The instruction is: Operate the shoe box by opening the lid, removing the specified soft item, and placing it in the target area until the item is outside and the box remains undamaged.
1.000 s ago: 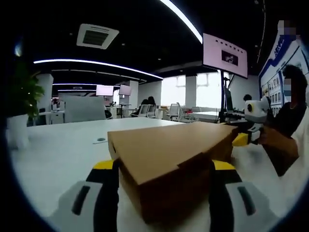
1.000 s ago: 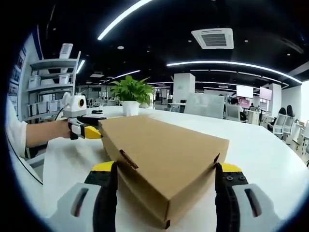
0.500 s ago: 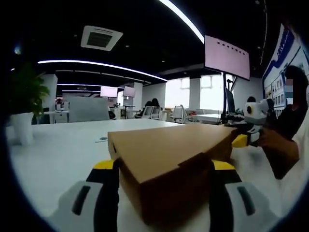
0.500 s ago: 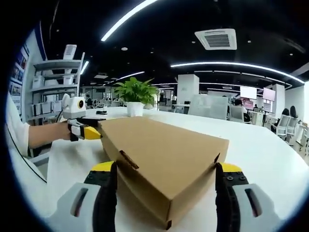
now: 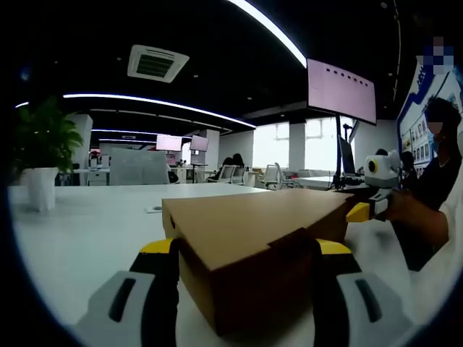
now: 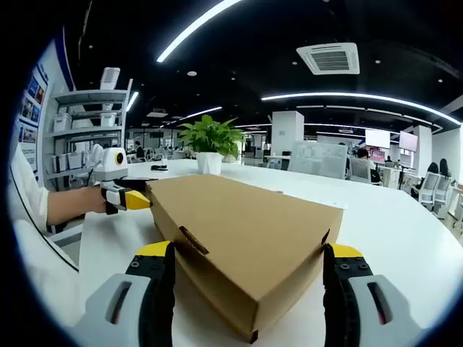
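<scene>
The brown cardboard shoe box (image 6: 246, 242) sits closed on the white table (image 6: 391, 224), its lid down flat and a small tab notch showing on the near edge; in the left gripper view the shoe box (image 5: 253, 246) fills the centre with one end pointing at the camera. The right gripper (image 6: 246, 289) straddles that end, jaws spread wide with the box's corners between the yellow tips at 7 and 5 o'clock; whether they press the cardboard I cannot tell. The left gripper (image 5: 246, 289) is likewise wide open around the opposite end. At 9 o'clock in the right gripper view the left gripper (image 6: 123, 195) meets the box's far corner. A potted plant (image 6: 210, 144) stands at 12 o'clock beyond the box, shelves (image 6: 87, 137) at 10 o'clock.
</scene>
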The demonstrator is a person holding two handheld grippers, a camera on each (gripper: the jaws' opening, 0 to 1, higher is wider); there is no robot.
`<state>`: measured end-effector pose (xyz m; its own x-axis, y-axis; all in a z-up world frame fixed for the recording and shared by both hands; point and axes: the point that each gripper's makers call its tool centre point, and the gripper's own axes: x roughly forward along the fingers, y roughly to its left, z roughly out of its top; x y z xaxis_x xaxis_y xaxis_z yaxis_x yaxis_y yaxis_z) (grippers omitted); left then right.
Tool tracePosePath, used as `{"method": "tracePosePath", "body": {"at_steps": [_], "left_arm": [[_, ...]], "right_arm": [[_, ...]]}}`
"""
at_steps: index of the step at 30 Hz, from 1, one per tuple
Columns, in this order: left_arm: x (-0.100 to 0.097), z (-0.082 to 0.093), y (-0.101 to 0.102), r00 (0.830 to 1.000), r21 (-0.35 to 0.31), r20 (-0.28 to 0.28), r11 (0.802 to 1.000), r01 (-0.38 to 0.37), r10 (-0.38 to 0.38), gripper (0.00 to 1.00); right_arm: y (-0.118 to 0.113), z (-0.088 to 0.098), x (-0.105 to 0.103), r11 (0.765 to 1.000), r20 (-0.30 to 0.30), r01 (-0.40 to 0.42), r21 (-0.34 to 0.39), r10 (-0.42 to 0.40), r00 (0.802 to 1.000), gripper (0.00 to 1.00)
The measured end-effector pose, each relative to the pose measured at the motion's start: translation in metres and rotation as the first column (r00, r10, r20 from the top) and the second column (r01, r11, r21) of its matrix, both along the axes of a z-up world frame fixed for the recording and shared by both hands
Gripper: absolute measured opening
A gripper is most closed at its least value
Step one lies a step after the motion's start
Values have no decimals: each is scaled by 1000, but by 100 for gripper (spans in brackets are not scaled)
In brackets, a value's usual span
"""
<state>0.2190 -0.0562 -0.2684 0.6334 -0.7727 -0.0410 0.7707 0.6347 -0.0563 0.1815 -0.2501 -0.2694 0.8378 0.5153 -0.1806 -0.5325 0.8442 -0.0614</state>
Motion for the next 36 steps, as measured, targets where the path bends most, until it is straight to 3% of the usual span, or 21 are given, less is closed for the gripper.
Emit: {"method": "tracePosePath", "body": {"at_steps": [14, 36], "left_arm": [[-17, 1, 2, 999, -32, 20, 999, -31, 31, 75], [-42, 1, 5, 998, -29, 19, 998, -58, 59, 74]], "right_arm": [[0, 1, -10, 1000, 2, -25, 3, 25, 1000, 87], [3, 0, -26, 998, -10, -54, -14, 53, 999, 88]]}}
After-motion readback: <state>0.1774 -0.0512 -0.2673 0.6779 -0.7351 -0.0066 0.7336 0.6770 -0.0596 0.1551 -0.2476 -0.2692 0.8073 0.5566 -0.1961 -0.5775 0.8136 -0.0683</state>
